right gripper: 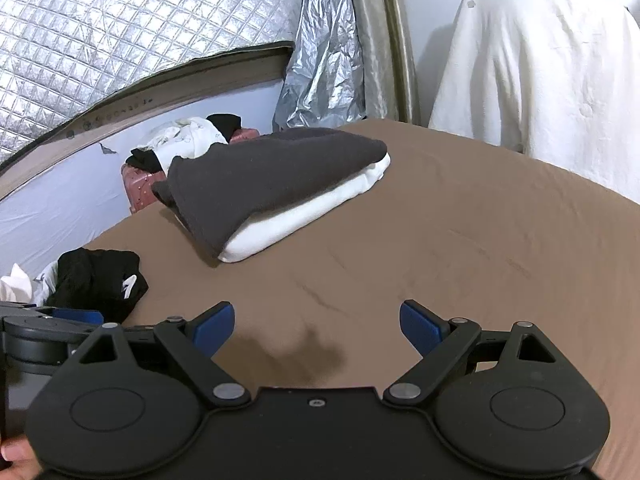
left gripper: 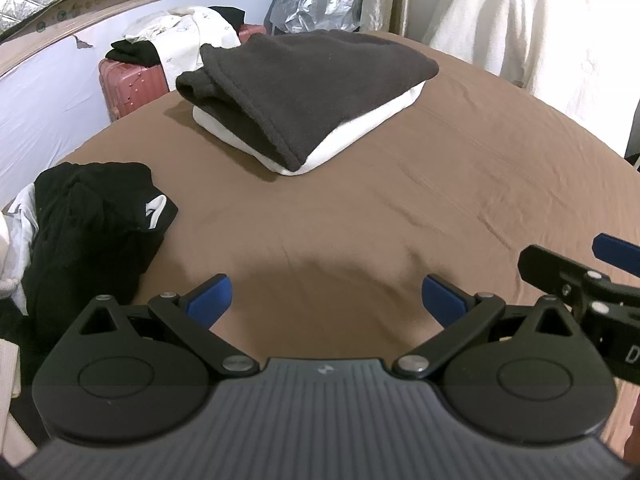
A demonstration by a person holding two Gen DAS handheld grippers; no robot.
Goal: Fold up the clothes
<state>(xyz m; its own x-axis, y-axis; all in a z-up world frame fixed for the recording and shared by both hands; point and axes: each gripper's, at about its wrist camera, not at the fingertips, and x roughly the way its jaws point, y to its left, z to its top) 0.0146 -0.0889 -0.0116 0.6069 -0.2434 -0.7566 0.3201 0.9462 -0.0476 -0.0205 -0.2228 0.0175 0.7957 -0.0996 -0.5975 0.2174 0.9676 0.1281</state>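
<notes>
Both the left gripper (left gripper: 326, 298) and right gripper (right gripper: 317, 322) hang released and empty over the brown bed (left gripper: 400, 208); black clothing (left gripper: 96, 224) at near left is cut off by the bed edge.

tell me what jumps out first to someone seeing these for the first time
A folded stack sits mid-bed: a dark grey fleece draped over a folded white garment on the brown sheet. At the bed's left edge lies a crumpled black garment. In front, the left gripper and right gripper stand open and empty.
</notes>
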